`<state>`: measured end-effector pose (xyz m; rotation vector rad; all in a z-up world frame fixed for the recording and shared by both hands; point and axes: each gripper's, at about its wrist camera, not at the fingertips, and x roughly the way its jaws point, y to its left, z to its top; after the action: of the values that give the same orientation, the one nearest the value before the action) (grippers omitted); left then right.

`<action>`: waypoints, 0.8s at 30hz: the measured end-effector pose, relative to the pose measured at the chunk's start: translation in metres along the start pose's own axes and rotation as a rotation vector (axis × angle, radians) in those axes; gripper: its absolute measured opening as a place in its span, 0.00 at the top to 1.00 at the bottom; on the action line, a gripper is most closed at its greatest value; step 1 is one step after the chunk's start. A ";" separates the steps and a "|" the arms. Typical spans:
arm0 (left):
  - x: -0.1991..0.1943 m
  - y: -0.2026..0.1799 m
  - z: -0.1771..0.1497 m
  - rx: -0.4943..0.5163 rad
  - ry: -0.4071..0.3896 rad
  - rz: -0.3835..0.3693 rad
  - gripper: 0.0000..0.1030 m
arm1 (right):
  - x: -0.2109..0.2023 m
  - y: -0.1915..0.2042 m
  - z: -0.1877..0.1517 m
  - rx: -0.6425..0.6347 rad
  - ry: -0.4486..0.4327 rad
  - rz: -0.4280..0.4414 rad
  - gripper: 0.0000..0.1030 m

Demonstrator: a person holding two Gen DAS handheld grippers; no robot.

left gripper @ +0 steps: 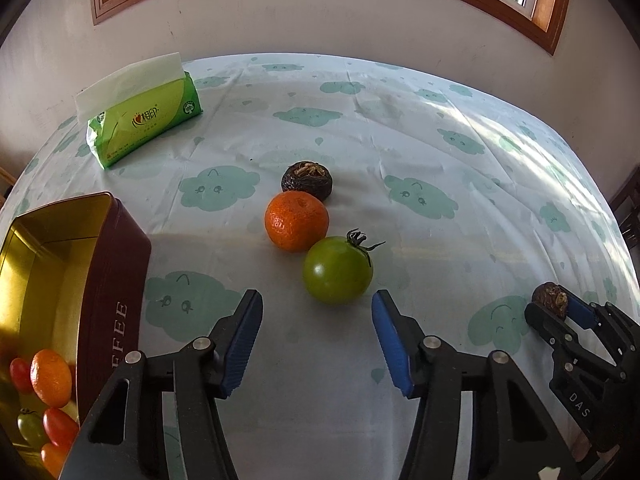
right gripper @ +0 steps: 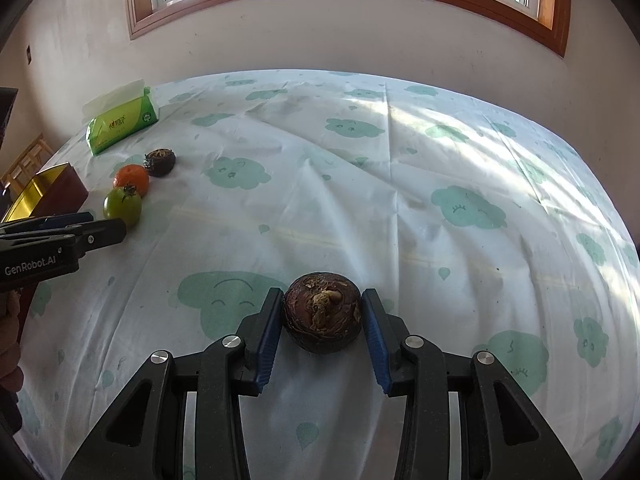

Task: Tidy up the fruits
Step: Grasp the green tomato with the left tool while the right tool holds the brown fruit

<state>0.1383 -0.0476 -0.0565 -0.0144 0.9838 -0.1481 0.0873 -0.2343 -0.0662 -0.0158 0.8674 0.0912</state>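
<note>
My left gripper (left gripper: 317, 300) is open and empty, just short of a green tomato (left gripper: 337, 270). Behind the tomato lie an orange mandarin (left gripper: 296, 221) and a dark brown water chestnut (left gripper: 307, 181), in a diagonal row. My right gripper (right gripper: 322, 298) is shut on a second brown water chestnut (right gripper: 323, 312), low over the tablecloth. It also shows in the left wrist view (left gripper: 552, 299), at the right. The row of fruits shows far left in the right wrist view, with the green tomato (right gripper: 122, 207) nearest my left gripper (right gripper: 102, 226).
A dark red tin box (left gripper: 108, 280) with a gold inside stands at the left and holds a mandarin (left gripper: 51, 378) and several cherry tomatoes (left gripper: 60, 426). A green tissue pack (left gripper: 142, 120) lies at the back left. A cloud-print cloth (left gripper: 420, 152) covers the table.
</note>
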 end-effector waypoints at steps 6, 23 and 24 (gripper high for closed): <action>0.012 -0.005 0.008 0.006 0.005 0.001 0.54 | 0.000 0.000 0.000 0.000 0.000 0.000 0.60; 0.001 -0.009 -0.005 0.022 0.018 0.005 0.69 | 0.001 0.000 0.000 -0.002 0.000 -0.003 0.60; 0.000 -0.008 -0.007 0.021 0.021 0.008 0.69 | 0.001 0.000 0.000 -0.002 0.000 -0.003 0.60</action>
<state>0.1312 -0.0553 -0.0597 0.0104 1.0030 -0.1519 0.0876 -0.2341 -0.0668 -0.0185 0.8676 0.0895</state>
